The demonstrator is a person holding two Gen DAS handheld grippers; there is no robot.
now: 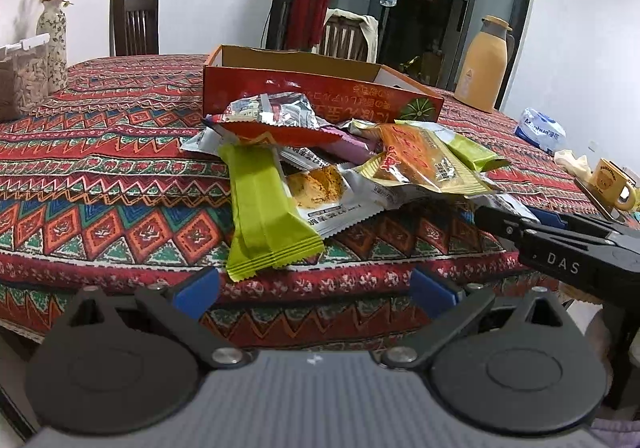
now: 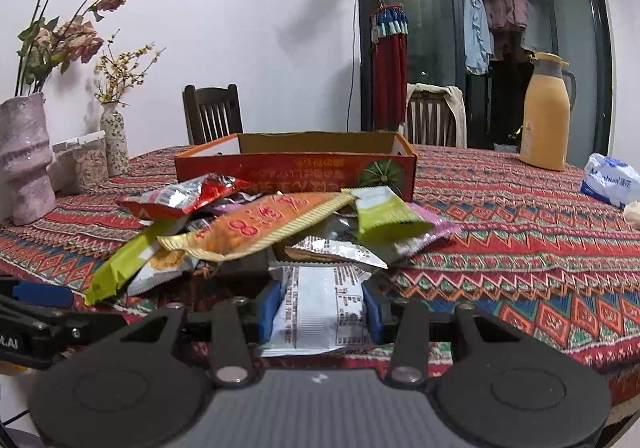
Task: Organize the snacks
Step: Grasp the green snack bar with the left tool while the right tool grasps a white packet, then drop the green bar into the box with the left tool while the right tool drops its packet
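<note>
Open orange-red cardboard box (image 2: 296, 168) on patterned red woven tablecloth (image 2: 520, 232), long printed side toward both cameras; interior hidden by near wall, contents not discernible. Heap of wrapped snacks (image 1: 340, 152) directly in front of box, nearest packets touching or nearly touching its wall.

Right gripper (image 2: 320, 312) at near table edge, blue-padded fingers (image 2: 270, 308) closed to a narrow gap on white plastic snack packet with black printed text (image 2: 324, 308); packet upright between pads, its upper end under the heap's front edge. Left gripper (image 1: 316, 288) spread wide, holding nothing, blue pads (image 1: 198, 288) level with table edge, just short of lime-green bar wrapper (image 1: 264, 216) hanging toward the edge.

Count within heap, partly overlapped and hence approximate: two lime-green wrappers; one large orange packet with red lettering (image 2: 260, 228); one red-and-silver foil packet (image 2: 184, 196); one pink wrapper (image 2: 432, 228); several white or silver packets.

Periphery: two dark wooden chairs (image 2: 212, 112); one yellow thermos jug (image 2: 546, 116); one tall pink ceramic vase with dried roses (image 2: 26, 156); one small floral vase (image 2: 114, 140); one yellow mug (image 1: 610, 184); one blue-and-white tissue pack (image 2: 608, 176).
</note>
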